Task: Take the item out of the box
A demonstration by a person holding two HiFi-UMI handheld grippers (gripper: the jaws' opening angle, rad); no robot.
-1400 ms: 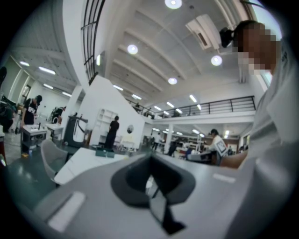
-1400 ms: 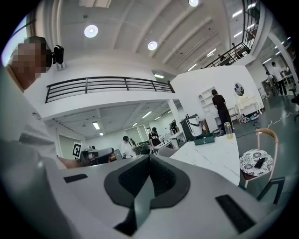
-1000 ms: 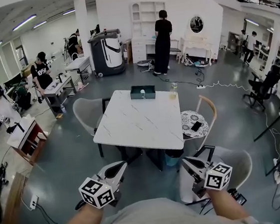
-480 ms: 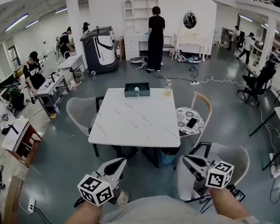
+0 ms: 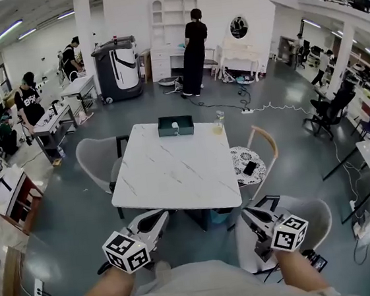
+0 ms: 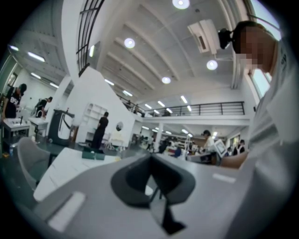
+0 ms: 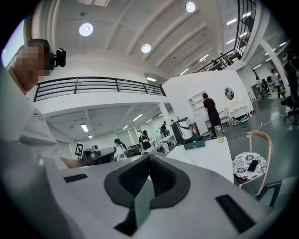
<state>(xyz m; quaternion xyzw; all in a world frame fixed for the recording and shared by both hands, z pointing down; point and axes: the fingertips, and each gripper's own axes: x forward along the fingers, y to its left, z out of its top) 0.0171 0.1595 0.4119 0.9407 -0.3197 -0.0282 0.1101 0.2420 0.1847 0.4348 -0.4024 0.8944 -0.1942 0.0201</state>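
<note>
Jaws of the left gripper (image 5: 159, 215) and right gripper (image 5: 246, 214) are pressed together on nothing. Well ahead of both, at the table's (image 5: 174, 172) far edge, the box (image 5: 166, 132) holds a small white item (image 5: 174, 124).

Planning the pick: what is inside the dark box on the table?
A small white item shows inside the box, too small to identify. The box's near wall hides its floor, so anything lying lower cannot be seen.
</note>
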